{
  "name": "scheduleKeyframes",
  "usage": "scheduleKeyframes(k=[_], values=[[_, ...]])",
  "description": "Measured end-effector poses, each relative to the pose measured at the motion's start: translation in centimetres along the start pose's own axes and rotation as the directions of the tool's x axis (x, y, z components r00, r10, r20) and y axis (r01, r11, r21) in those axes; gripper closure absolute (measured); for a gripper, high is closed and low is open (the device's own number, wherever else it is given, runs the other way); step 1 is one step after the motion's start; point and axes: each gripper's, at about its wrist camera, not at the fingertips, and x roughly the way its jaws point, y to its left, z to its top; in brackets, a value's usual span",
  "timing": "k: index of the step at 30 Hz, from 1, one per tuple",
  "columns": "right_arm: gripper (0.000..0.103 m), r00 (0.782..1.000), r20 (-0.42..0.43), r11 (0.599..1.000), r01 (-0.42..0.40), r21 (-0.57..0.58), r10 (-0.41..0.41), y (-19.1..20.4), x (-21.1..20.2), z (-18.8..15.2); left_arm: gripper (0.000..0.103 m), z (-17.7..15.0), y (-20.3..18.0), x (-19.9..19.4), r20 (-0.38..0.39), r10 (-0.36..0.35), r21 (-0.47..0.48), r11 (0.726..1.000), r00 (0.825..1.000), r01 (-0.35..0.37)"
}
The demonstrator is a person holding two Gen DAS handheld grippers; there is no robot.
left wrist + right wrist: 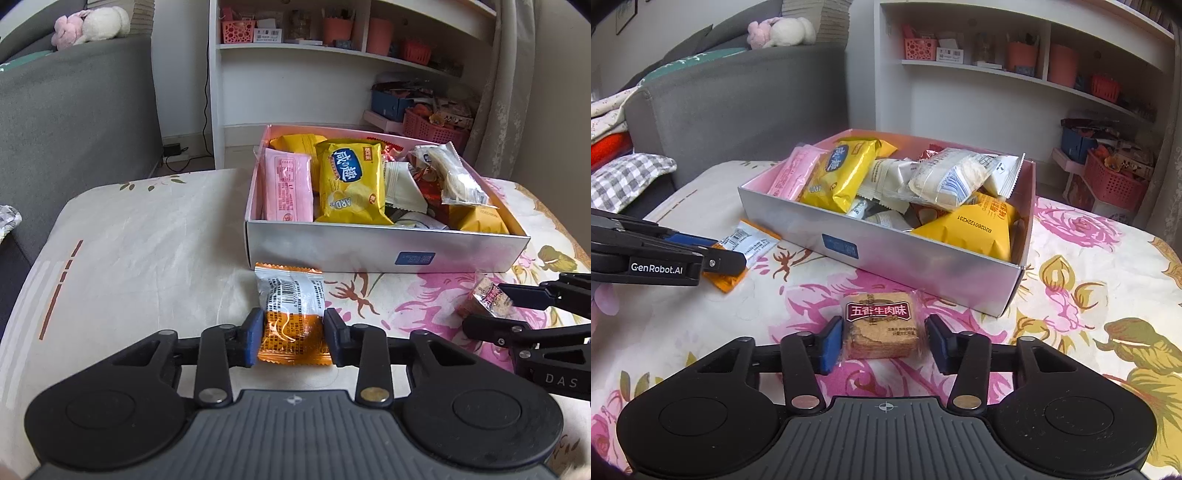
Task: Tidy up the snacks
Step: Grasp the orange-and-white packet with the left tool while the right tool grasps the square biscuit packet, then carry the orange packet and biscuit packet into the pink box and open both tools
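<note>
The left gripper [290,336] clamped the orange end of an orange-and-white packet [291,314] lying on the floral cloth [147,240], both pads pressed against it. Beyond, the box [369,251] held pink, yellow and white snacks. To the right, the right gripper [884,341] straddled a square brown cracker pack [881,326] near the box; the left pad touched it, the right pad stood just off.

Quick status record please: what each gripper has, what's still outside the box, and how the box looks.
left gripper: shut on orange-and-white packet, lying on the cloth
right gripper: around brown square biscuit pack; left pad touches, right pad shows a small gap
box: open, already heaped with snacks
outside the box: only those two packs
surface: floral cloth
</note>
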Motion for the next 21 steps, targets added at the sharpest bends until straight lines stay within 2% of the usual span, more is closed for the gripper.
scheduleKeyframes(k=[11, 21], values=[[0.062, 0.999, -0.031, 1.000, -0.016, 0.009, 0.017, 0.2, -1.2, 0.6, 0.074, -0.1, -0.9, -1.1, -0.011, -0.020, 0.014, 1.000, 1.000, 0.021], [0.062, 0.998, 0.033, 0.996, -0.048, 0.078, 0.046, -0.1, -3.6, 2.2, 0.074, 0.6, -1.5, -3.2, 0.035, -0.053, 0.004, 0.999, 0.998, 0.053]])
